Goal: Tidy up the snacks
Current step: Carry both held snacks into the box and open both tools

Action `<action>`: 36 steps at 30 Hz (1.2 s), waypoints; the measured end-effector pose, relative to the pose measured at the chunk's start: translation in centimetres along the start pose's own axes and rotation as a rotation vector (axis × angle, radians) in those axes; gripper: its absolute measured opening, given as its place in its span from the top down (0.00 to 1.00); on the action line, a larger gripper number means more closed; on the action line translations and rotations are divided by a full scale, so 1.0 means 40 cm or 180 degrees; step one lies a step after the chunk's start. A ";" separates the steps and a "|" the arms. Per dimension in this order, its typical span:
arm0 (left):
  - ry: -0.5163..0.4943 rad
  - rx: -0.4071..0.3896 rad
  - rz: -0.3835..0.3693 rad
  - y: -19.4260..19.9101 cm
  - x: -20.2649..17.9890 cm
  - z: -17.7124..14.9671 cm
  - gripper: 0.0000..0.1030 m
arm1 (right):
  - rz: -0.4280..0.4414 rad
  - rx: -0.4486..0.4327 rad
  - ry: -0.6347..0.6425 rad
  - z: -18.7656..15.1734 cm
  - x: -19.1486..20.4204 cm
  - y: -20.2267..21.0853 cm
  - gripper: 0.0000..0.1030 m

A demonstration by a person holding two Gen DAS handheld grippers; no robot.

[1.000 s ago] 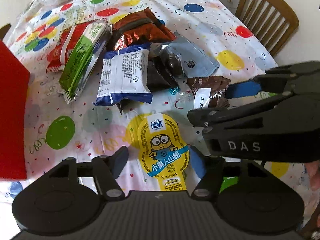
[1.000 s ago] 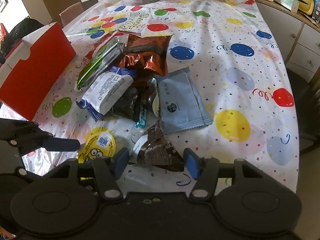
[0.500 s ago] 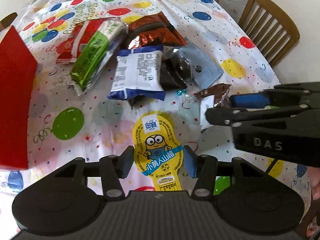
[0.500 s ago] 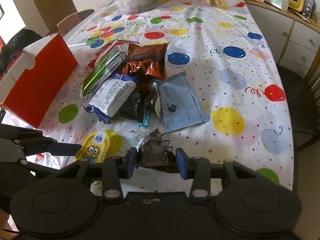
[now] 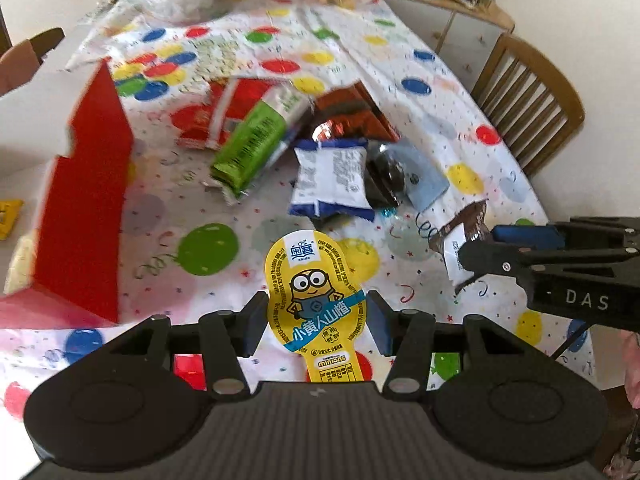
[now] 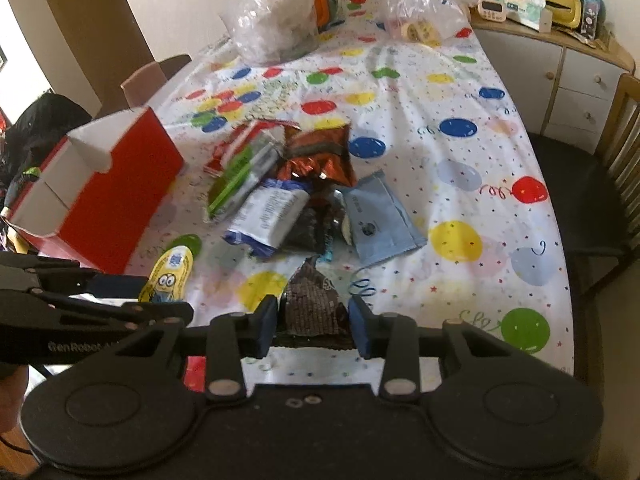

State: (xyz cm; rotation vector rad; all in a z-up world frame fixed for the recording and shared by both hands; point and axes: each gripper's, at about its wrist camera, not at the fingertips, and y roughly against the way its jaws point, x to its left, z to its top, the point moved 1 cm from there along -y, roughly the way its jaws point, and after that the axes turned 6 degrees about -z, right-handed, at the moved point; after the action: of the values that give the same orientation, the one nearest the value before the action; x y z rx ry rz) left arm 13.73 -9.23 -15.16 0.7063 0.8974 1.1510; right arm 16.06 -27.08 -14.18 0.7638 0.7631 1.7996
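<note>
My left gripper point(image 5: 318, 320) is shut on a yellow Minions snack pack point(image 5: 316, 276), held up above the balloon-print tablecloth point(image 5: 420, 64). Between the pads of my right gripper point(image 6: 313, 320), also shut, sits a small brown packet point(image 6: 314, 300). In the left wrist view the right gripper point(image 5: 500, 248) holds that brown packet point(image 5: 464, 232) at the right. The right wrist view has the left gripper point(image 6: 120, 292) with the yellow pack point(image 6: 170, 276) at lower left. An open red box point(image 5: 88, 220) point(image 6: 132, 184) stands on the left of the table.
A pile lies mid-table: a green packet point(image 6: 236, 176), a blue-white packet point(image 6: 272, 212), a light blue sachet point(image 6: 380, 216) and a red-brown foil bag point(image 6: 320, 152). Clear plastic bags point(image 6: 280, 16) sit at the far end. A wooden chair point(image 5: 532, 92) and a cabinet point(image 6: 560, 68) flank the right side.
Both grippers closed on their snacks and rose away from the table, the left with the yellow pack, the right with the brown packet. The red box has come further into view.
</note>
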 end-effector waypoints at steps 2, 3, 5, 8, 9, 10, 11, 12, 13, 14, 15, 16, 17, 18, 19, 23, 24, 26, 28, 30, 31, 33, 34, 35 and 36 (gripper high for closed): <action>0.0003 -0.0059 -0.0009 0.033 0.017 0.001 0.50 | -0.0008 -0.0040 0.0007 0.005 0.024 0.022 0.64; 0.0004 -0.0084 -0.0008 0.047 0.027 0.001 0.50 | -0.0003 -0.0065 0.0010 0.009 0.037 0.034 0.64; 0.0010 -0.0135 -0.0003 0.080 0.050 0.003 0.50 | 0.0007 -0.0111 0.0018 0.017 0.067 0.055 0.64; 0.0022 -0.0208 0.0031 0.129 0.093 0.007 0.50 | 0.0025 -0.0180 0.0044 0.033 0.113 0.081 0.64; 0.0028 -0.0231 0.0040 0.146 0.108 0.008 0.50 | 0.0033 -0.0205 0.0050 0.038 0.130 0.088 0.64; 0.0039 -0.0257 0.0051 0.162 0.123 0.010 0.50 | 0.0041 -0.0226 0.0055 0.044 0.146 0.095 0.64; 0.0048 -0.0277 0.0060 0.176 0.138 0.013 0.50 | 0.0056 -0.0252 0.0062 0.051 0.163 0.101 0.64; 0.0059 -0.0300 0.0071 0.193 0.155 0.016 0.50 | 0.0074 -0.0276 0.0067 0.058 0.180 0.106 0.64; 0.0068 -0.0322 0.0079 0.207 0.170 0.020 0.50 | 0.0092 -0.0298 0.0072 0.065 0.195 0.110 0.64; 0.0077 -0.0350 0.0092 0.220 0.185 0.024 0.50 | 0.0116 -0.0321 0.0080 0.072 0.212 0.113 0.64; 0.0079 -0.0384 0.0106 0.237 0.204 0.029 0.50 | 0.0139 -0.0344 0.0090 0.080 0.228 0.116 0.64; 0.0077 -0.0409 0.0118 0.250 0.217 0.033 0.50 | 0.0157 -0.0365 0.0101 0.088 0.247 0.117 0.64; 0.0080 -0.0447 0.0137 0.266 0.234 0.038 0.50 | 0.0176 -0.0381 0.0109 0.093 0.262 0.117 0.64; 0.0083 -0.0478 0.0153 0.279 0.248 0.040 0.50 | 0.0197 -0.0399 0.0113 0.100 0.282 0.117 0.64; 0.0090 -0.0512 0.0172 0.295 0.267 0.045 0.50 | 0.0219 -0.0415 0.0122 0.108 0.300 0.116 0.64; 0.0121 -0.0608 0.0267 0.337 0.338 0.061 0.50 | 0.0303 -0.0478 0.0194 0.141 0.377 0.109 0.64; 0.0128 -0.0618 0.0287 0.347 0.357 0.062 0.50 | 0.0321 -0.0492 0.0213 0.151 0.397 0.105 0.64; 0.0144 -0.0634 0.0331 0.361 0.390 0.066 0.50 | 0.0358 -0.0520 0.0260 0.168 0.438 0.098 0.64; 0.0153 -0.0643 0.0384 0.374 0.428 0.070 0.50 | 0.0380 -0.0540 0.0308 0.183 0.479 0.086 0.64; 0.0165 -0.0652 0.0452 0.383 0.467 0.075 0.50 | 0.0402 -0.0528 0.0338 0.199 0.517 0.066 0.64; 0.0170 -0.0654 0.0481 0.386 0.484 0.076 0.50 | 0.0410 -0.0516 0.0347 0.206 0.531 0.053 0.64; 0.0196 -0.0650 0.0545 0.392 0.524 0.079 0.50 | 0.0407 -0.0491 0.0383 0.218 0.567 0.031 0.64; 0.0205 -0.0645 0.0570 0.393 0.543 0.081 0.50 | 0.0402 -0.0482 0.0411 0.223 0.585 0.019 0.64; 0.0214 -0.0640 0.0598 0.392 0.562 0.083 0.50 | 0.0391 -0.0472 0.0439 0.229 0.602 0.006 0.64; 0.0226 -0.0627 0.0633 0.391 0.581 0.084 0.50 | 0.0384 -0.0460 0.0467 0.233 0.620 -0.005 0.64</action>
State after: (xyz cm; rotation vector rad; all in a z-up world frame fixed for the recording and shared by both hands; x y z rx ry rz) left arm 13.01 17.30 -5.58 0.6056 0.7719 1.4281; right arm 15.92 -2.29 -4.89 0.5985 0.6850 2.0133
